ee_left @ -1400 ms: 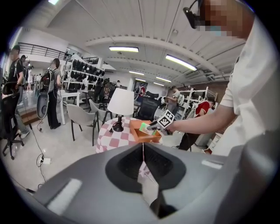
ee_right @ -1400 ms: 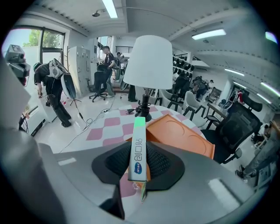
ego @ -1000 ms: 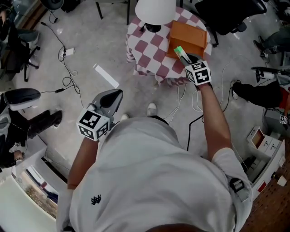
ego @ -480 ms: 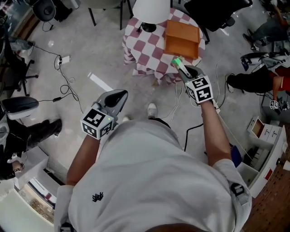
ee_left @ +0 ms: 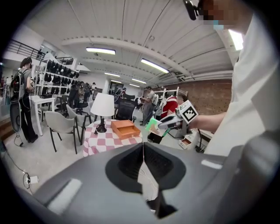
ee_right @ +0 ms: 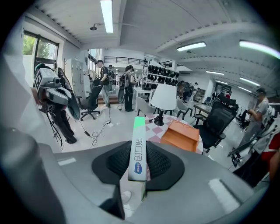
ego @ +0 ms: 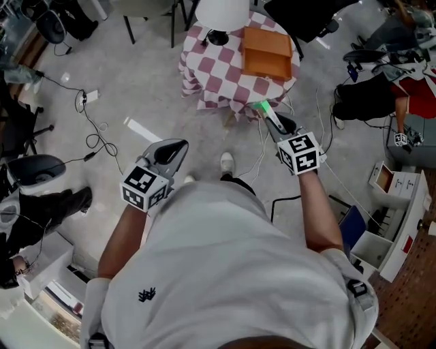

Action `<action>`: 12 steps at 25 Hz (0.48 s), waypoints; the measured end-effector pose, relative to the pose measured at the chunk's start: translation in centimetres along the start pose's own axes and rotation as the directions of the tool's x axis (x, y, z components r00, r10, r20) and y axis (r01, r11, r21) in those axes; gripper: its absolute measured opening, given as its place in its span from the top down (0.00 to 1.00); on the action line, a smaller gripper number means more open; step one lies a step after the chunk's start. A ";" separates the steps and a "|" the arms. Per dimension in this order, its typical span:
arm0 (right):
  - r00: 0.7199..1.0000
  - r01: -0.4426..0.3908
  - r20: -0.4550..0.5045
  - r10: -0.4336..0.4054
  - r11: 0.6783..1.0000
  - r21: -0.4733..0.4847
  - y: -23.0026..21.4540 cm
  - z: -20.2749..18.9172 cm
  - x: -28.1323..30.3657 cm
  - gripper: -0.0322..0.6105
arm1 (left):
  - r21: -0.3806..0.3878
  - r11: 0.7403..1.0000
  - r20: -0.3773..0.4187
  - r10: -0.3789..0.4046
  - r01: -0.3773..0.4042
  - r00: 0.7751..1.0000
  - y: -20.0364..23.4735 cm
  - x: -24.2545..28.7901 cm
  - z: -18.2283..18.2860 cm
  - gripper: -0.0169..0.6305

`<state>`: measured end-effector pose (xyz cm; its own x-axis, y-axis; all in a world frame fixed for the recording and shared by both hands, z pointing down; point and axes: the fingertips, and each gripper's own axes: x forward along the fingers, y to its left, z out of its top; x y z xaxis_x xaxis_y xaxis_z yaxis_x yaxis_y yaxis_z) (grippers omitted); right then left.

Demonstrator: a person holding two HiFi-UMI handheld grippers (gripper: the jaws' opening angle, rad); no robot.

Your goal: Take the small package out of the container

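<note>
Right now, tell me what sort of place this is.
Probably an open lab or workshop room: loose black cables trailing over the grey concrete floor, black swivel office chairs, and long ceiling strip lights overhead.

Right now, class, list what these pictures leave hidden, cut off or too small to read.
Small package: gripped faces, right gripper view, covered by pads of the right hand-held gripper.
Its print: head view, too small.
Lamp shade: head view, cut off by top edge.
</note>
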<state>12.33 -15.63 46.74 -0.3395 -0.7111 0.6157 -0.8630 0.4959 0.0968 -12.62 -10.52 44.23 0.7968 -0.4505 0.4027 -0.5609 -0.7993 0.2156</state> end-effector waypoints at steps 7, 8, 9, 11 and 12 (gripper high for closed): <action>1.000 0.020 0.006 -0.020 1.000 0.023 4.3 -0.4 -3.0 0.80 | 0.016 0.998 -0.004 -0.057 0.057 0.998 -1.1 -1.7 -1.3 0.89; 1.000 0.023 0.006 -0.024 0.999 0.024 4.8 -0.4 -3.2 0.80 | 0.022 0.998 -0.005 -0.062 0.062 0.998 -1.0 -1.8 -1.4 0.89; 1.000 0.026 0.006 -0.026 0.999 0.025 5.3 -0.5 -3.3 0.80 | 0.025 0.998 -0.005 -0.064 0.065 0.998 -0.9 -2.0 -1.6 0.89; 0.999 0.033 0.003 -0.033 0.999 0.032 6.2 -0.8 -3.4 0.80 | 0.025 0.997 -0.007 -0.068 0.068 0.998 -0.6 -2.3 -2.0 0.89; 0.999 0.036 0.000 -0.036 0.999 0.035 6.6 -1.0 -3.4 0.80 | 0.024 0.997 -0.008 -0.071 0.071 0.997 -0.5 -2.4 -2.3 0.89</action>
<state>8.22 -9.40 46.06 -0.3079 -0.7287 0.6117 -0.8874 0.4518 0.0915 -14.80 -8.12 45.14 0.8326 -0.3894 0.3939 -0.4974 -0.8386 0.2222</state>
